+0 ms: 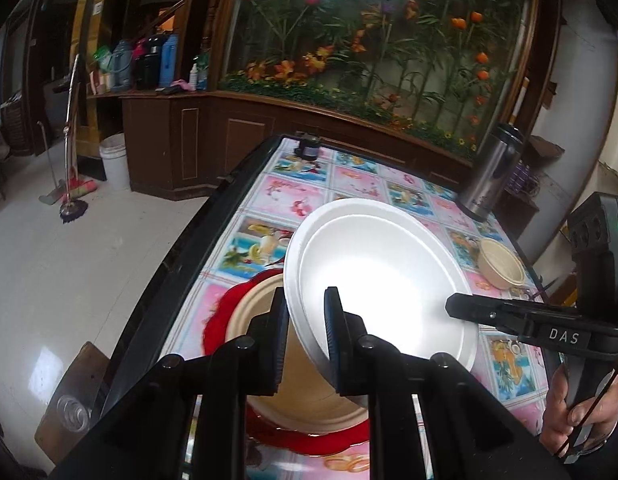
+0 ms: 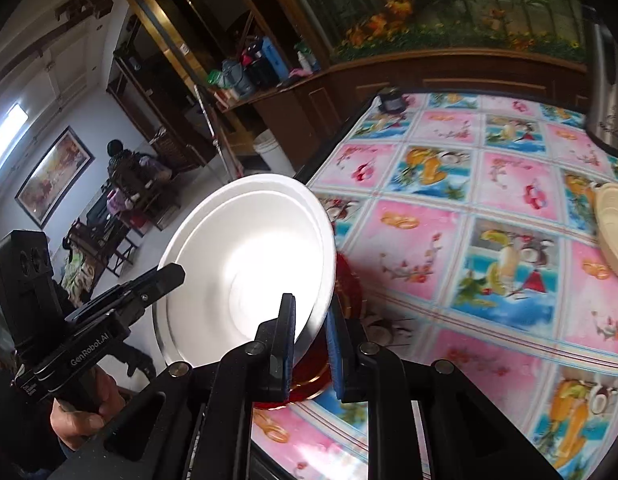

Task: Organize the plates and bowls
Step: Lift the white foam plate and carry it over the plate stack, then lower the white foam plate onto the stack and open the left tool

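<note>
While the left wrist view looks down the bench [image 1: 269,196], the left claw [image 1: 307,344] grips the near rim of a white plate [image 1: 381,272], one finger on each face, the plate tilted up above a tan plate [image 1: 305,392] that sits on a red plate [image 1: 221,320]. At 3 o'clock the right claw [image 1: 455,305] reaches the white rim; I cannot tell its opening from here. A tan bowl [image 1: 501,264] stands at 2 o'clock, a steel flask [image 1: 491,172] beyond it. From the right wrist view, the right claw [image 2: 311,344] pinches the white plate [image 2: 249,264] at its lower edge, the left claw [image 2: 165,276] touching the rim at 9 o'clock. The red plate [image 2: 349,288] shows behind, the bowl [image 2: 613,228] at 3 o'clock.
</note>
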`<state>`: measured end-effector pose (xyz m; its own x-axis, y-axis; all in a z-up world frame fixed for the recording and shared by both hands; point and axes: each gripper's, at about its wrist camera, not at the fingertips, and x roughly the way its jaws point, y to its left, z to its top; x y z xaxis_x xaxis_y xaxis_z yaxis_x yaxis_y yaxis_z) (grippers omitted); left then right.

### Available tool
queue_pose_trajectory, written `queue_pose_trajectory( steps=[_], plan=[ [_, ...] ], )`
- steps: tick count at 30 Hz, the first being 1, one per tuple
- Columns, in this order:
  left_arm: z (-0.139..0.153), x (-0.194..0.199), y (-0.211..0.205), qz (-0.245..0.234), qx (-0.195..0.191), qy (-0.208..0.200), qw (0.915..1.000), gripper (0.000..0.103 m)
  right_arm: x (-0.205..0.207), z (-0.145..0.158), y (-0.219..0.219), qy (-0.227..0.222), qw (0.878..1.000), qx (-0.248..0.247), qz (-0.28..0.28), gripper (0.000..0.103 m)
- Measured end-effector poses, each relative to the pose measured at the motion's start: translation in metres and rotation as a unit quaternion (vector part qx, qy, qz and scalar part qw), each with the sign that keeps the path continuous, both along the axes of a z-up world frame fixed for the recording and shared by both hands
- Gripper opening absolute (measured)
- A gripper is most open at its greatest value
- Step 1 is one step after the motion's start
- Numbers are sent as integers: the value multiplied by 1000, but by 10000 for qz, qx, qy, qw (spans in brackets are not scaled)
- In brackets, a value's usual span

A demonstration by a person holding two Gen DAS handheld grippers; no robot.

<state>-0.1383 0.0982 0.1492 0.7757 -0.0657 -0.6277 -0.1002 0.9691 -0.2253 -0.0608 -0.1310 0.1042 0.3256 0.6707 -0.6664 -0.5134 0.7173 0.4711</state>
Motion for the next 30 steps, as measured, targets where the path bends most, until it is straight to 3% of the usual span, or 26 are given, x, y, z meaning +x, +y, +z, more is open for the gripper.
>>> queue_pose_trajectory(
  steps=[10,21,30],
  plan=[
    [-30,-3,22,205,-224,253,9992,16,2,-23,33,296,9990,-250,205,18],
    [-43,-4,30,322,-339,364,9982,16,0,-38,44,425,9981,-357,274,18],
    [-31,-12,31,508,-244,187,9982,28,-3,-28,34,250,9990,-291,217,25]
  ],
)
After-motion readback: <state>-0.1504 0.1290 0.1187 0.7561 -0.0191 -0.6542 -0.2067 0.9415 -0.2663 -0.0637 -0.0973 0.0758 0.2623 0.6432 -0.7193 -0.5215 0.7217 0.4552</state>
